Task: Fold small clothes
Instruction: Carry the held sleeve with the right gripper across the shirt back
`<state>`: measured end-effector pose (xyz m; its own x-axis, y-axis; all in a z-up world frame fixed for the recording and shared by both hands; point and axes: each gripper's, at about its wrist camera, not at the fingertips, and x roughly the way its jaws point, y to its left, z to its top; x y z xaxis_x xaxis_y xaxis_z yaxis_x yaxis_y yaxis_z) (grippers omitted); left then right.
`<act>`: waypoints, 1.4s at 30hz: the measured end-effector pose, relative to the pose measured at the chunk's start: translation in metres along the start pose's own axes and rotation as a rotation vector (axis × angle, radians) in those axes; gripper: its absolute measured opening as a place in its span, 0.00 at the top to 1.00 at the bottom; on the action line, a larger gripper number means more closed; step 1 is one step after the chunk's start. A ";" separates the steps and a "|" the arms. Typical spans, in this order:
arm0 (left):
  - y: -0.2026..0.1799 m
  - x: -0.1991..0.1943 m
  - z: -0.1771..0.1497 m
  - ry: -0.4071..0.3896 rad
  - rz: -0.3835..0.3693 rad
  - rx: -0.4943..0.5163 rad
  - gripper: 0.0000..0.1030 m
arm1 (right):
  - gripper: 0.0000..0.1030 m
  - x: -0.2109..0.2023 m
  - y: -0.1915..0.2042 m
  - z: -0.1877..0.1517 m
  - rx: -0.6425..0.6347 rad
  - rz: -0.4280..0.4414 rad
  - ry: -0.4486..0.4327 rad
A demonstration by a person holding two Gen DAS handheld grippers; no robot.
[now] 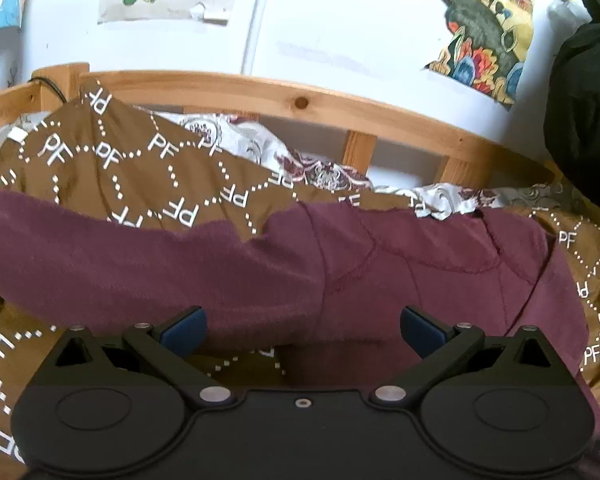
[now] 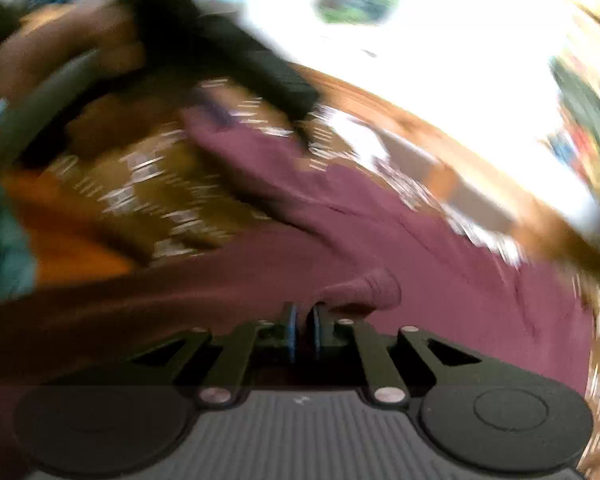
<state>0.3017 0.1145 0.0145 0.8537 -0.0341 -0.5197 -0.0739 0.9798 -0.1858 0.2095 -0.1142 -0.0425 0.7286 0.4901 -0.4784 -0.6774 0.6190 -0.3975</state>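
Observation:
A maroon knit garment point(image 1: 380, 264) lies spread on a brown bedspread point(image 1: 120, 168) printed with white "PF" letters, one sleeve stretching off to the left. My left gripper point(image 1: 302, 322) is open just above the garment's near edge, its blue pads point(image 1: 184, 330) wide apart with nothing between them. The right wrist view is heavily blurred. There the same maroon garment point(image 2: 440, 280) fills the lower middle, and my right gripper point(image 2: 305, 312) has its blue pads close together on a bunched fold of it point(image 2: 364, 286) at the tips.
A wooden bed rail point(image 1: 260, 88) runs along the far side against a white wall with posters. A patterned white sheet point(image 1: 324, 168) shows behind the bedspread. A black cloth point(image 1: 584, 100) hangs at right. Blurred orange point(image 2: 68, 240) and teal point(image 2: 0, 248) fabrics lie left of the right gripper.

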 end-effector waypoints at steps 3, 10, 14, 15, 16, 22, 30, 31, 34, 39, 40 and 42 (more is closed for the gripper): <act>0.000 -0.002 0.001 -0.009 -0.011 -0.015 0.00 | 0.87 -0.007 0.033 -0.006 -0.224 0.064 0.025; -0.015 0.013 -0.014 0.054 -0.074 0.027 0.00 | 0.45 -0.034 0.005 -0.020 -0.148 0.044 0.066; -0.029 0.020 -0.031 0.110 -0.122 0.060 0.00 | 0.44 -0.039 -0.058 -0.026 0.002 -0.145 0.089; -0.032 0.021 -0.036 0.124 -0.134 0.074 0.00 | 0.44 -0.039 -0.076 -0.028 0.040 -0.202 0.096; -0.036 0.021 -0.042 0.133 -0.140 0.092 0.00 | 0.44 -0.037 -0.096 -0.030 0.083 -0.265 0.102; -0.059 0.020 -0.072 0.160 -0.063 0.254 0.00 | 0.50 -0.012 -0.212 -0.042 0.384 -0.414 0.161; -0.063 0.026 -0.077 0.185 -0.064 0.248 0.01 | 0.95 0.014 -0.264 -0.057 0.590 -0.404 0.156; -0.065 0.028 -0.078 0.189 -0.062 0.253 0.01 | 0.95 0.006 -0.271 -0.059 0.607 -0.438 0.128; -0.073 0.039 -0.084 0.242 -0.022 0.299 0.01 | 0.94 0.004 -0.288 -0.071 0.668 -0.430 0.141; -0.077 0.043 -0.090 0.262 -0.001 0.329 0.01 | 0.57 -0.012 -0.286 -0.093 0.729 -0.358 0.152; -0.076 0.043 -0.090 0.266 -0.005 0.323 0.01 | 0.52 -0.020 -0.283 -0.096 0.740 -0.338 0.136; -0.072 0.046 -0.089 0.280 -0.012 0.297 0.01 | 0.50 -0.028 -0.278 -0.102 0.735 -0.302 0.134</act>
<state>0.3002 0.0250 -0.0706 0.6774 -0.0580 -0.7333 0.1220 0.9919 0.0342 0.3671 -0.3621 0.0013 0.8194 0.1883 -0.5413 -0.1796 0.9813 0.0696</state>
